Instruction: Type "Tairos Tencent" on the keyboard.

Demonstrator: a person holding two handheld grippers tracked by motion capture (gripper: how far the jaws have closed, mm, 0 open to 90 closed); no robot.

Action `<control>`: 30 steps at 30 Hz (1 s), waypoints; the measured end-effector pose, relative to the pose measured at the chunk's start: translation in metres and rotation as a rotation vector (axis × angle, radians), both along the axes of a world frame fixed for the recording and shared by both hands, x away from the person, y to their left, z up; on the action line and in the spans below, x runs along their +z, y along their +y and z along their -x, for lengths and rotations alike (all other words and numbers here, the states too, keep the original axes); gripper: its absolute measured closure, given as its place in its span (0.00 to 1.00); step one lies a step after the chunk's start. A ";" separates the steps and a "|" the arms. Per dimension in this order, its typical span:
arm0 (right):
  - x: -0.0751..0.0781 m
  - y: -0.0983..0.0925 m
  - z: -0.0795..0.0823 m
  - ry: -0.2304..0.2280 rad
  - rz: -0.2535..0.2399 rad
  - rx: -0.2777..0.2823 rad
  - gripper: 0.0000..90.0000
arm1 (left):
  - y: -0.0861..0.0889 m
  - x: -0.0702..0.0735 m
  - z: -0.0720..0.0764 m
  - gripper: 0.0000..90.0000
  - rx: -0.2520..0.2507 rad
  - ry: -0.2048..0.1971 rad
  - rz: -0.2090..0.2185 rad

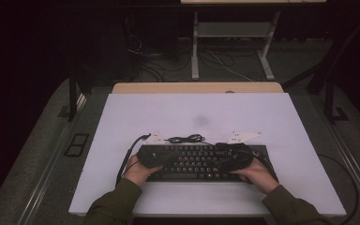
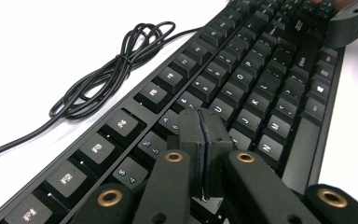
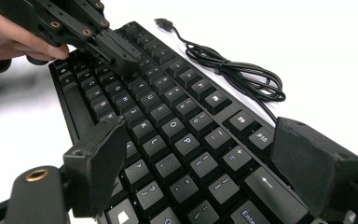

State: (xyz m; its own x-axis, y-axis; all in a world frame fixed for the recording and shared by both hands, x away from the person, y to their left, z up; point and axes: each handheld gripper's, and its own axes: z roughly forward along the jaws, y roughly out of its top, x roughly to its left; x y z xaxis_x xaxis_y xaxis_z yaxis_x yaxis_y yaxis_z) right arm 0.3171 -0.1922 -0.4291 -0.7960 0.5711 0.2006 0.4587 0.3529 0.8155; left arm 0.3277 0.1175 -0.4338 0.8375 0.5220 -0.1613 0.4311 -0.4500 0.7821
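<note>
A black keyboard lies across the white table near the front edge. In the left gripper view, my left gripper is shut, pads pressed together with nothing between them, its tip just above the keys of the upper letter rows. The right gripper view shows that same shut tip down at the keys, held by a hand. My right gripper stands open, its jaws wide apart over the keyboard's right part, nothing between them. From above, the left gripper and right gripper sit over opposite halves.
The keyboard's black cable lies coiled on the white table just behind it; its USB plug lies loose on the table. Two white three-cornered plates rise above the grippers. Beyond the table are desk legs and floor cables.
</note>
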 end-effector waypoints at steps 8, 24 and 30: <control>0.002 -0.014 0.006 -0.017 0.006 -0.033 0.19 | 0.010 0.006 0.007 0.73 0.019 0.001 0.034; -0.002 -0.072 0.029 -0.041 -0.033 -0.132 0.16 | 0.041 0.015 0.028 0.28 0.084 -0.046 0.079; -0.005 -0.085 0.035 -0.053 -0.044 -0.136 0.16 | 0.051 0.014 0.034 0.17 0.112 -0.053 0.087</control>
